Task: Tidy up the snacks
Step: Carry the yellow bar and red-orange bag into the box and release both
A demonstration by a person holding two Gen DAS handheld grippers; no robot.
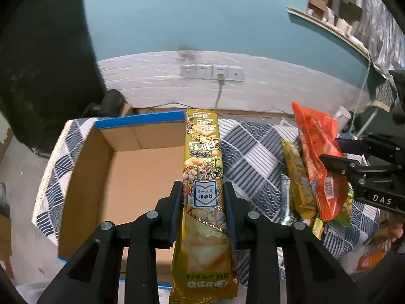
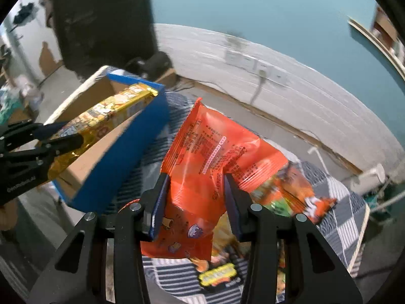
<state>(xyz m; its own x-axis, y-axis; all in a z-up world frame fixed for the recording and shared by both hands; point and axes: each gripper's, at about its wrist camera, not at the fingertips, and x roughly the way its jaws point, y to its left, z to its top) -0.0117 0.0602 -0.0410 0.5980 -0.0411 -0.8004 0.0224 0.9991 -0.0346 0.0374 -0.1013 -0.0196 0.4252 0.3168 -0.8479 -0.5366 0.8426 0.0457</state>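
- The gold snack packet is clamped between the pads of my left gripper, held by its lower half, its long axis running straight out along the fingers.
- The orange snack bag is pinched in my right gripper; the pads crease its middle and the upper half fans out above them.
- Deciding relation: the cardboard box lies to the left of both held snacks. Seen from the left wrist, the gold packet's tip reaches level with the far, blue-edged rim, and its body sits over the box's right edge. I judge my left hand the nearer, so it should deliver first.
- The box floor appears bare in what shows.
- More snack packs remain on the checked cloth, to the right of the box and beneath the right gripper.
- View differences: the right wrist shows the box's blue outer wall and the gold packet slanting over the opening, which confirms it is above the rim; the left wrist alone shows the box interior.
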